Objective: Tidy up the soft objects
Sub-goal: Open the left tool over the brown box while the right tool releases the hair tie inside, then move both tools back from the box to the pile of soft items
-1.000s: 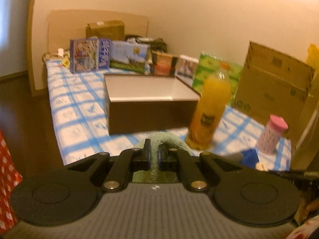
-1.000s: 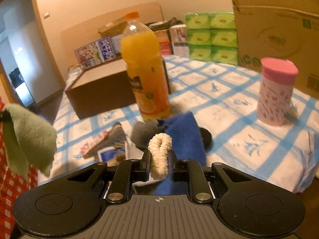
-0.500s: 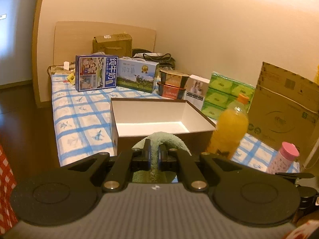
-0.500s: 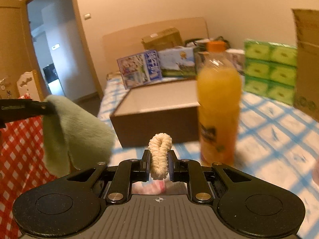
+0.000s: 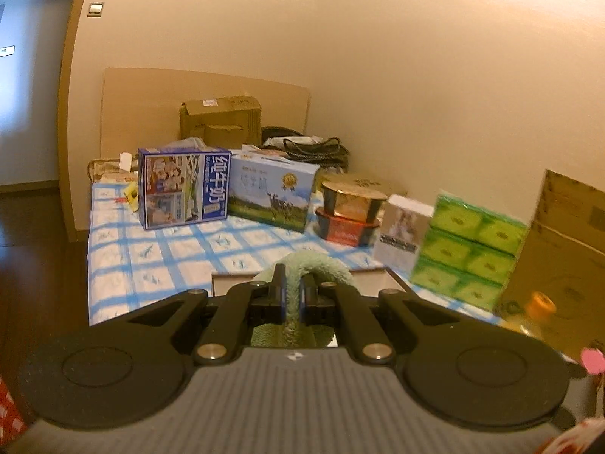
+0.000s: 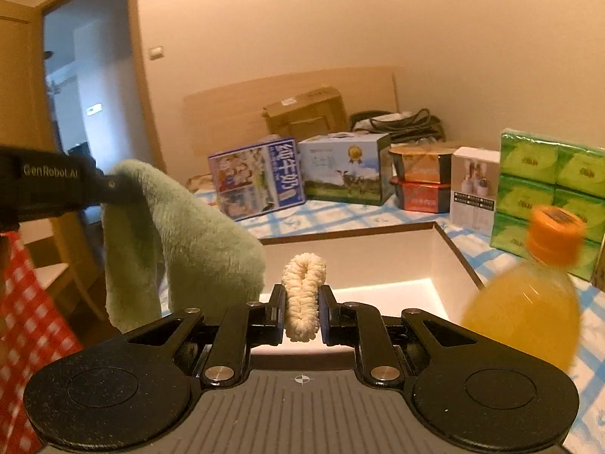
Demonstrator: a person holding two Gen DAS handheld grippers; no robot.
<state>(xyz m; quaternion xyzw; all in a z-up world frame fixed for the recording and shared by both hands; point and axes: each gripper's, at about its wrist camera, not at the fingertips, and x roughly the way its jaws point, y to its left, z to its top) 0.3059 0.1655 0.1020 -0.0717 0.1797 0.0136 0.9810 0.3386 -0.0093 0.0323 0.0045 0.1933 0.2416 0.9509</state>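
- Left wrist view: the left gripper fills the lower frame, its jaws pinched on a fold of fuzzy pale green cloth that arches up over the fingertips.
- Only the far rim of the open box peeks out behind the gripper here; its inside is hidden.
- This view alone shows the dark wood floor left of the low surface, and a wall switch high on the left.
- At the right edge sit a blurred orange bottle cap and a sliver of something pink, too smeared to name.

- Right wrist view: the right gripper pinches a cream, looped fluffy scrunchie upright between its pads.
- This view shows what the other cannot: the white inside of the open box just beyond the fingertips.
- The left gripper reaches in from the left edge, and the green cloth hangs from it in a long drape beside the box.
- An orange juice bottle, blurred, stands to the right of the box.
- Red-and-white checked fabric shows at lower left, and an open doorway beyond it.

- Surface and room: a blue-and-white checked cover spreads over the low surface.
- Along the back stand milk cartons, stacked food tubs, green tissue packs and a cardboard box, against a plain cream wall.
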